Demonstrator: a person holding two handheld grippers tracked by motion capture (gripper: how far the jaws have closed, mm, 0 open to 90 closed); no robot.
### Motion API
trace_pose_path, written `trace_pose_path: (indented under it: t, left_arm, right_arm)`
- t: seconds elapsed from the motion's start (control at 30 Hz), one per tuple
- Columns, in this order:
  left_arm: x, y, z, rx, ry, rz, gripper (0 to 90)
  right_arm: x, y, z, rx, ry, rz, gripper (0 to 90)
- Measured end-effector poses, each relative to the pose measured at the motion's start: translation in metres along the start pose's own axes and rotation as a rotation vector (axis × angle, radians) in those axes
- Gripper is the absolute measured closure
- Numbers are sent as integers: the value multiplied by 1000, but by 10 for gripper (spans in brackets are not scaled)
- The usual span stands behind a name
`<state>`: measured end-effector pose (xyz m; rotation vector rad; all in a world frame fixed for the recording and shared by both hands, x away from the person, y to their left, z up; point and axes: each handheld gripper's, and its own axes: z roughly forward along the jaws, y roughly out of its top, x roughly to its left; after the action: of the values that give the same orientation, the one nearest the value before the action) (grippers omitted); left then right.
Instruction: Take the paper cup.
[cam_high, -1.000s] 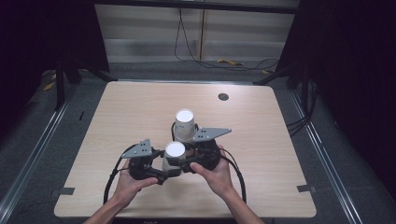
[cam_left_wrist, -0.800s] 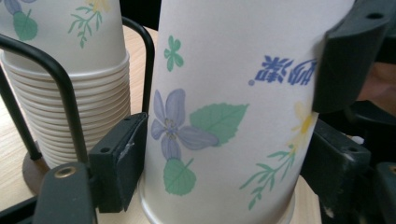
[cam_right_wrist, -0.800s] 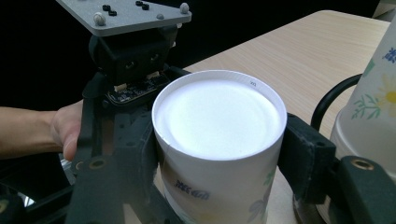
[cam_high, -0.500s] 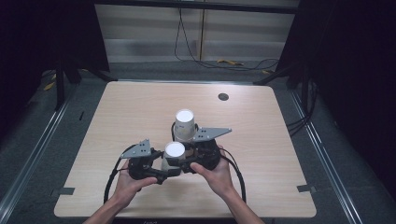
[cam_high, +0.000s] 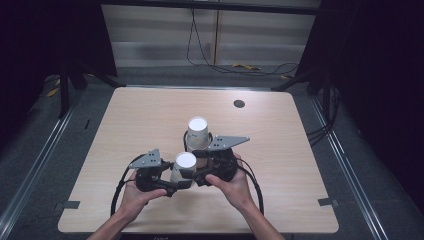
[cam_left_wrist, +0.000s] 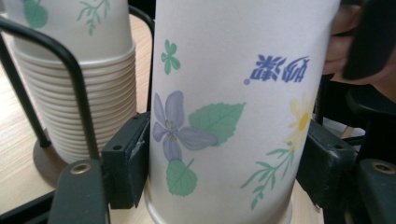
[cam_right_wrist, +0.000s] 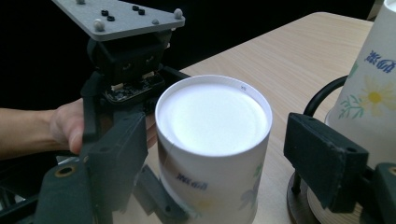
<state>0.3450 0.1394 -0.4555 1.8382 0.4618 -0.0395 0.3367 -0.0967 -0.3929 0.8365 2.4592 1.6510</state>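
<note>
The left tool (cam_high: 172, 181) has its two black jaws pressed against opposite sides of one upside-down white paper cup with a flower print (cam_high: 183, 167), whose rim rests on the light wooden table (cam_high: 130, 117). The right tool (cam_high: 202, 176) stands open, its jaws spread either side of that cup, the right-hand jaw clear of it. Just behind the cup, a black wire holder (cam_left_wrist: 74, 79) carries one stack of many nested matching cups (cam_high: 198, 132), also upside down. One small dark disc (cam_high: 239, 103) lies well beyond the cup.
</note>
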Motion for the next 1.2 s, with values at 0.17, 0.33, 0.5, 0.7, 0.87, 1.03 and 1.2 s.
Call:
trace_pose_path:
  t: [0.17,0.33,0.5,0.7,0.87,1.03,1.2]
  left_arm:
    - [2,1,-2,15,2,-6,286]
    - [2,3,-3,48,6,4,287]
    - [3,5,-6,74,16,11,287]
    - [6,5,-7,111,26,13,287]
    - [8,5,-7,135,26,18,287]
    - [10,5,-7,153,21,24,287]
    - [10,5,-8,173,30,31,288]
  right_arm:
    - [-3,0,-6,-6,-9,3,206]
    - [-6,-1,-13,-12,-14,12,198]
    - [-10,-2,-21,-14,-26,19,193]
    - [-15,-6,-29,8,-32,31,179]
    - [-21,-8,-31,30,-44,42,177]
    - [-26,-9,-32,61,-57,38,175]
    - [-28,-11,-32,92,-60,37,172]
